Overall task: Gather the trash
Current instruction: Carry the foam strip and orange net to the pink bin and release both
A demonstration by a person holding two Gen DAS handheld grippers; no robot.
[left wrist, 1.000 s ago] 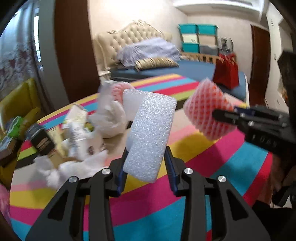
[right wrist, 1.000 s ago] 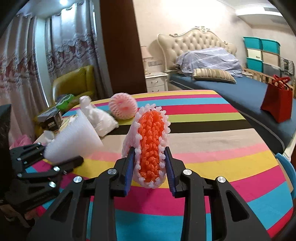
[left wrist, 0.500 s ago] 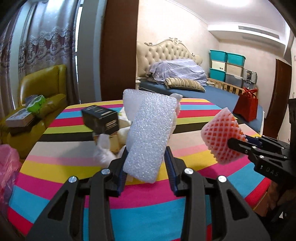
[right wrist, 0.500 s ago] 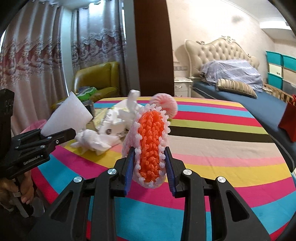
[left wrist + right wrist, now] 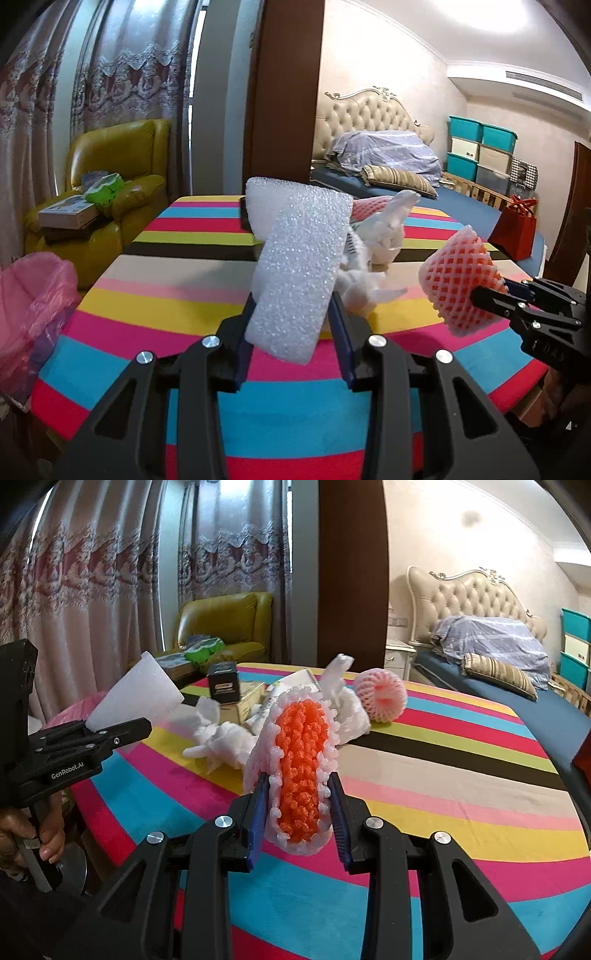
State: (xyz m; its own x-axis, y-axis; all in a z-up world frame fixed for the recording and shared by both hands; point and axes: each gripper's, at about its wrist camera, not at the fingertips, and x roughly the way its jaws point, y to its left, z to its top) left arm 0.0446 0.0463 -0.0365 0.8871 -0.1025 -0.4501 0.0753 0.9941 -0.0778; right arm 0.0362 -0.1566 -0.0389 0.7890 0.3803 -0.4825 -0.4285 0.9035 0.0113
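**Two grippers, each clamped on a piece of packing trash**

We see the left gripper (image 5: 293,321) clamped on a white foam block (image 5: 301,271), held tilted above the striped table (image 5: 177,317). The right gripper (image 5: 299,808) is clamped on an orange foam net (image 5: 301,768). On the table beyond lie crumpled white wrappers (image 5: 225,744), a second foam net (image 5: 382,698) and a black box (image 5: 223,682). A pink bin bag (image 5: 31,295) stands just beside the table's left edge.

"GenRobot.AI" stands in white on the left claw (image 5: 122,734) body.
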